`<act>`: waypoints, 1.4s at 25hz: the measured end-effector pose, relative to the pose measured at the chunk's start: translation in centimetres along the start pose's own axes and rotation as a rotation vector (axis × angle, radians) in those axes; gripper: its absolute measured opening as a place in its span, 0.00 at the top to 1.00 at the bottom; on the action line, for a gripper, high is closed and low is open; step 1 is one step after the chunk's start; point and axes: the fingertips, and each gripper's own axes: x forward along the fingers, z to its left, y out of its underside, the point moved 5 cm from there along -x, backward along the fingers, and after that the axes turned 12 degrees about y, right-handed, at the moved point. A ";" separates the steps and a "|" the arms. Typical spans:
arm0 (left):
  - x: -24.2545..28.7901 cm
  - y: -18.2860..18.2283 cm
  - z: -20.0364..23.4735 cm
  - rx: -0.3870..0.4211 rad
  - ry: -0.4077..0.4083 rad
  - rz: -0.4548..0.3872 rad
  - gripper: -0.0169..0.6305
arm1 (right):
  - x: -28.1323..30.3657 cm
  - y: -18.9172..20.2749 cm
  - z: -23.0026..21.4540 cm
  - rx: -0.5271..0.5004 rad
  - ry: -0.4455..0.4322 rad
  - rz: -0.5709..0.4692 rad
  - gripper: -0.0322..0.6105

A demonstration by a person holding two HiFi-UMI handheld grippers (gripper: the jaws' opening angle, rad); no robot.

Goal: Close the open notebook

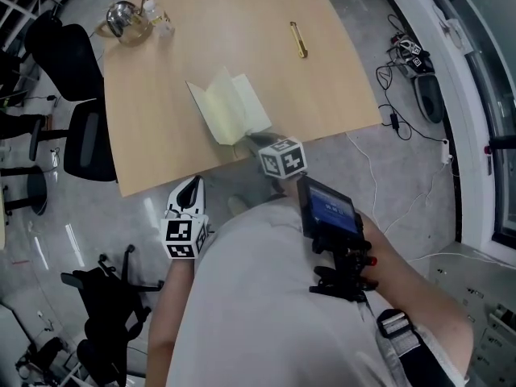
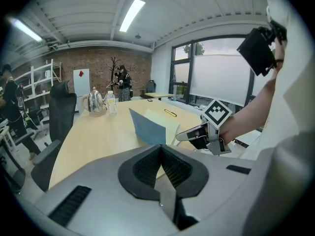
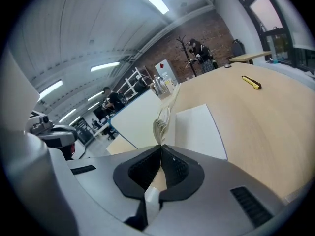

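The notebook (image 1: pixel 228 106) lies open near the table's front edge, its left cover tilted up and its pale pages showing. In the left gripper view its blue cover (image 2: pixel 147 127) stands raised, and in the right gripper view its spine and page edges (image 3: pixel 160 124) rise just ahead of the jaws. My right gripper (image 1: pixel 251 139) is shut, its tips at the notebook's near edge by the spine, and I cannot tell whether they touch it. My left gripper (image 1: pixel 193 182) is shut on nothing and hangs off the table, below its front edge. The jaws meet in both gripper views: right gripper (image 3: pixel 160 146), left gripper (image 2: pixel 160 146).
A yellow pen (image 1: pixel 299 39) lies at the table's far right. A glass kettle (image 1: pixel 122 18) and a small bottle (image 1: pixel 153 13) stand at the far left corner. Black chairs (image 1: pixel 76 95) stand left of the wooden table (image 1: pixel 339 95). Cables (image 1: pixel 395 111) trail on the floor at right.
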 end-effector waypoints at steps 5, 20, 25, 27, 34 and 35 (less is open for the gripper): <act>0.4 0.0 -0.6 0.000 -0.007 0.019 0.96 | 0.4 1.2 -2.6 0.185 0.041 0.050 0.92; 1.2 0.3 -1.6 -0.040 -0.033 0.040 0.96 | -1.2 0.9 -7.7 -0.030 0.198 0.099 0.89; 1.5 0.4 -1.3 -0.056 -0.040 0.028 0.96 | -5.6 -5.5 -7.7 -0.316 0.262 -0.178 0.83; 1.6 0.5 -1.2 -0.060 -0.042 0.022 0.96 | -6.1 -7.8 -5.4 -0.450 0.181 -0.264 0.83; 1.5 -0.1 -1.8 -0.071 -0.071 0.001 0.96 | 0.1 -5.7 -3.1 -0.636 0.053 -0.003 0.80; 1.3 -0.1 -1.7 -0.077 -0.082 -0.001 0.96 | 0.7 -5.2 -3.8 -0.627 0.070 0.033 0.80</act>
